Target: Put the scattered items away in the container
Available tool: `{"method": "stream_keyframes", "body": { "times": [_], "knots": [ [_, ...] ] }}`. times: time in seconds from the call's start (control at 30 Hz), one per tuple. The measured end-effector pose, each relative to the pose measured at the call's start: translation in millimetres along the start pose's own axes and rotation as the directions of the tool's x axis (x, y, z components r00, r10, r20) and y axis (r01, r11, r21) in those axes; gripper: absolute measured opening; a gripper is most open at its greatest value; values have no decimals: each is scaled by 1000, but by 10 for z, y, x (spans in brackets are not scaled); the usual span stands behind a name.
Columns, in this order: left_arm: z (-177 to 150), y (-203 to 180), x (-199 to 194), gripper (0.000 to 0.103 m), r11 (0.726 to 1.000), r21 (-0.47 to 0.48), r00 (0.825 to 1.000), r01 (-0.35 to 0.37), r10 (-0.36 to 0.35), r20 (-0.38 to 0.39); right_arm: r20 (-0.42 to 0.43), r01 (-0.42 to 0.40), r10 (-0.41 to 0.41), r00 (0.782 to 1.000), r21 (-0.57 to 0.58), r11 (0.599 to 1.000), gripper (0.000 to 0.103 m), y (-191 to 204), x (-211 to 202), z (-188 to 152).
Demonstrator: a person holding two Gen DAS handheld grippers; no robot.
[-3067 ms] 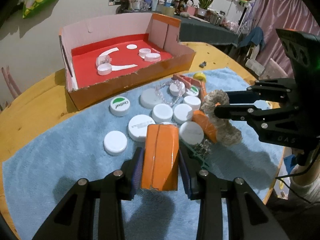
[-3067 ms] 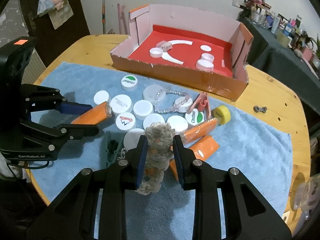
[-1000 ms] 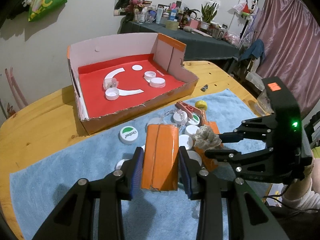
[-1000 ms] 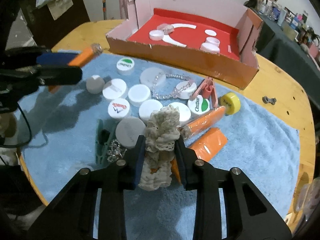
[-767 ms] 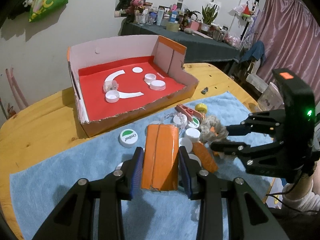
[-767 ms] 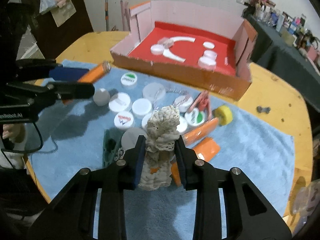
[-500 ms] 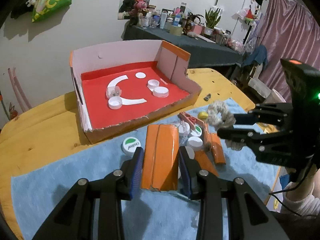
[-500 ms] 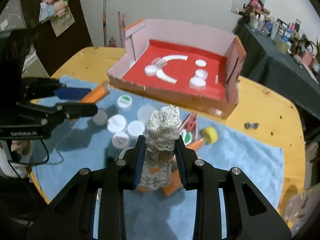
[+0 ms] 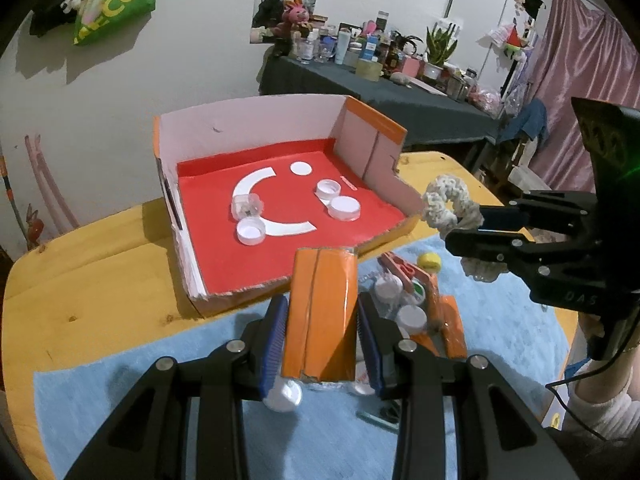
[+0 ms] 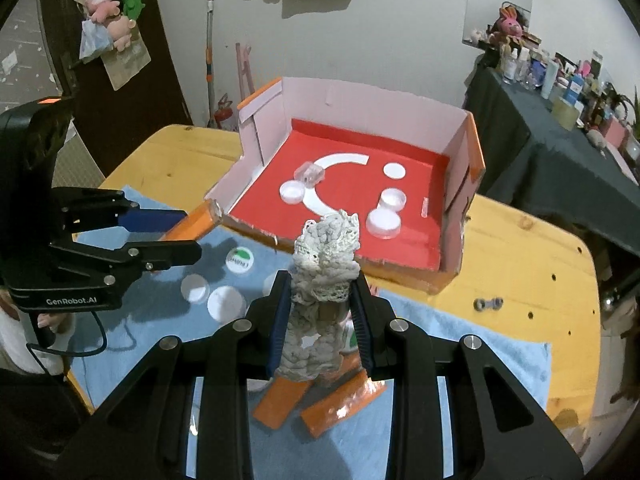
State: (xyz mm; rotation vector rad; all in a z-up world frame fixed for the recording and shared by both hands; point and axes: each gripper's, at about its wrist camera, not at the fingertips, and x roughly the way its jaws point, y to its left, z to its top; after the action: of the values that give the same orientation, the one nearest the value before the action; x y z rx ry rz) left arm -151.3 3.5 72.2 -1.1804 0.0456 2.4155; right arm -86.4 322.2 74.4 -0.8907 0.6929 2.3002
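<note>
Left gripper point(image 9: 323, 322): blue ribbed pads clamped on a flat orange packet point(image 9: 322, 316), creased down the middle, glossy, ragged at the near end. Right gripper point(image 10: 320, 316): pads pinched tight on a cream crocheted scrunchie point(image 10: 322, 280), knobbly yarn loop, lace edge bunched above the pads.

Landmark is the cardboard box point(image 9: 276, 136): open tray, pale pink inner walls, orange outer edges, torn front lip, red floor with a white crescent print and a white dot. Inside it: three white bottle caps, two of them open side up, plus a small clear plastic piece point(image 9: 247, 205) by the crescent.

Versus a second ago: both tools have lifted off the towel and closed in on the box. Packet tip now overlaps the box's front lip in the left view. Scrunchie point(image 9: 450, 204) now hangs level with the box's right front corner; before it sat low over the cap pile. Grips unchanged.

In front of the box: blue terry towel point(image 10: 480, 344) on a yellow wooden table point(image 10: 528, 264). On the towel, white caps point(image 10: 226, 302), one green-and-white printed cap point(image 10: 239, 259), more orange packets point(image 10: 344, 404), a red clip point(image 9: 400, 270), a yellow cap point(image 9: 429, 262). Small metal link point(image 10: 487, 304) on bare wood, right of the box. The box's tall right side wall stands next to the scrunchie.
</note>
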Motion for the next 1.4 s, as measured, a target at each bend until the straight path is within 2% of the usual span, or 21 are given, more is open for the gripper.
{"method": "stream_keyframes", "body": {
  "times": [0.37, 0.8, 1.2, 1.4],
  "knots": [
    [221, 135, 173, 37, 999, -21, 999, -40, 40, -5, -9, -18, 18, 1000, -14, 1000, 28, -109, 191, 324],
    [398, 162, 435, 38, 999, -23, 998, -43, 43, -36, -64, -10, 9, 998, -16, 1000, 28, -267, 576, 632],
    [485, 99, 848, 38, 999, -6, 994, -38, 38, -103, -177, 3, 1, 984, 25, 1000, 28, -508, 1239, 933],
    [503, 147, 1019, 38, 998, -18, 991, -62, 59, -121, -229, -19, 32, 973, 59, 998, 28, -565, 1564, 951]
  ]
}}
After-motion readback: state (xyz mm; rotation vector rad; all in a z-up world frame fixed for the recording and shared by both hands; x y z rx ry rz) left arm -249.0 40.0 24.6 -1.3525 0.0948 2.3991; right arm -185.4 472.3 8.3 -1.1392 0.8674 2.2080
